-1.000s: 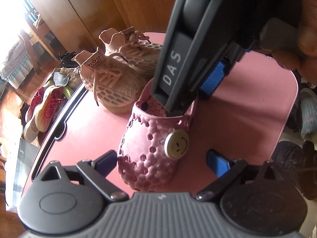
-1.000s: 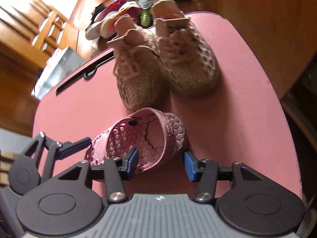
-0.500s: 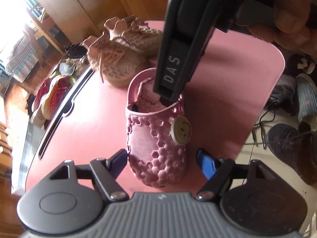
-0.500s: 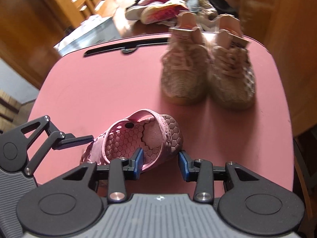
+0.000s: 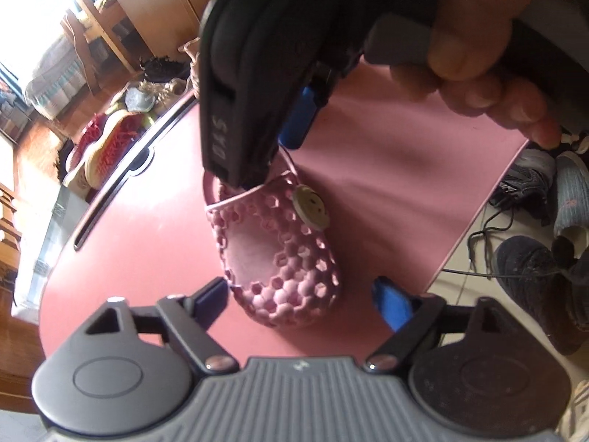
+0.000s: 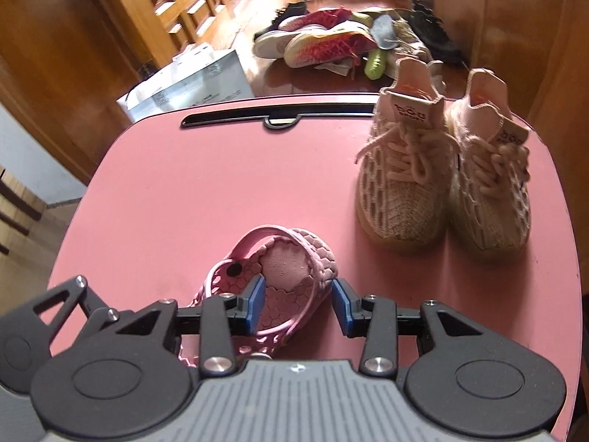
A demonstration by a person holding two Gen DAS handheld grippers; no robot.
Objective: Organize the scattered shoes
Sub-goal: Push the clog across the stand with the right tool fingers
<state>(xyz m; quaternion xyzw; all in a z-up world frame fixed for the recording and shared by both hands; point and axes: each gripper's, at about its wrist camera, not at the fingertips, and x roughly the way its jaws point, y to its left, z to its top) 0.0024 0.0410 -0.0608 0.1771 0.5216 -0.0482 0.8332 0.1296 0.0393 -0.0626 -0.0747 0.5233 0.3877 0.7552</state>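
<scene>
Fingers of the right gripper (image 6: 297, 304) straddle the heel end of the pink clog (image 6: 279, 276). The left blue pad (image 6: 254, 300) looks pressed on the heel wall; the right pad sits just off the outer wall with a thin gap, and these jaws are opening. Grip not firm, pads not clamping both sides, so it reads as loose contact. In the left wrist view the same gripper comes down from above into the heel opening, with a person's hand (image 5: 478, 48) wrapped on its handle.

Left gripper (image 5: 305, 300) jaws spread wide and opening, one finger on each side of the clog's toe (image 5: 279, 258), neither pad touching. Holds nothing. Probably flanking the toe to steady or square the clog while the right one turns the heel; judgement only.

Clog sits flat on the pink table (image 6: 191, 184), near edge, left of centre in the right wrist view. Beige knit sneakers (image 6: 441, 184) stand paired side by side at the far right, well apart from it, so that pair looks sorted. No second clog on the table.

Look: soft pink moulded clog, honeycomb holes all over, thin heel strap swung up, round cream smiley button (image 5: 312, 207) at the strap pivot. Light, flexible, likely to deform under a squeeze.

More shoes (image 6: 324, 44) piled on the floor beyond the table's far edge.
</scene>
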